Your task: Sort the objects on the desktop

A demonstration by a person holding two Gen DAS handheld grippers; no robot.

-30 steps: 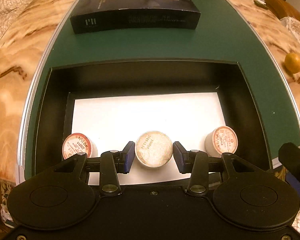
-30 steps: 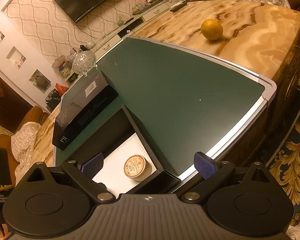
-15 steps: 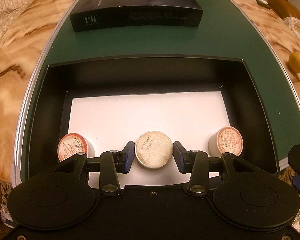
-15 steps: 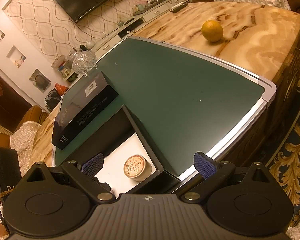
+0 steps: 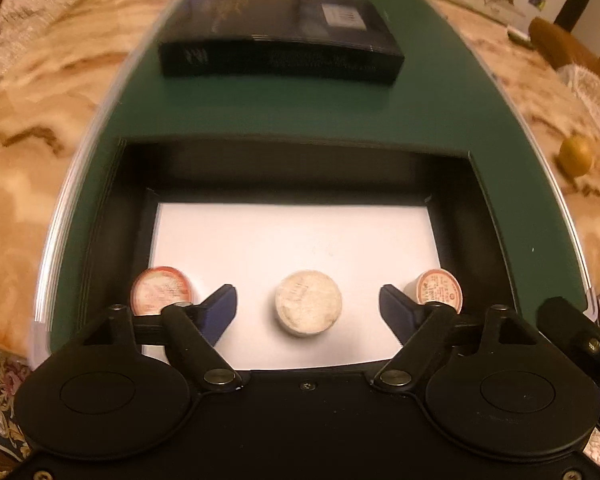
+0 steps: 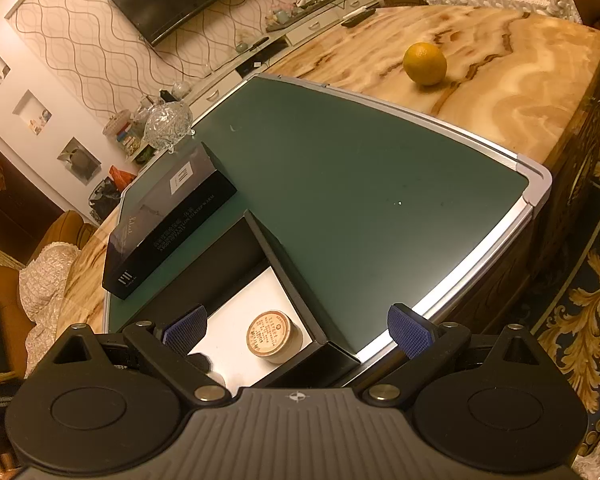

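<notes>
We had our left gripper (image 5: 308, 306) over the near edge of the open black box (image 5: 488, 216), its jaws opening, with the pale-lidded cup (image 5: 308, 302) standing upright between them on the white liner but touched by neither pad. Two red-printed cups flanked it along that same near edge: one (image 5: 160, 290) just outside the left finger, the other (image 5: 438, 290) just outside the right finger, near the box's right wall. Each cup was round, so no long axis dictated our wrist angle. Our right gripper (image 6: 298, 332) hovered by the box's near right corner, fingers spread wide with nothing between them. The lidded black carton (image 5: 280, 48) sat on the green mat (image 5: 280, 120) beyond the box's far edge. We judged the middle cup placed, with the left hand nearest all three.
</notes>
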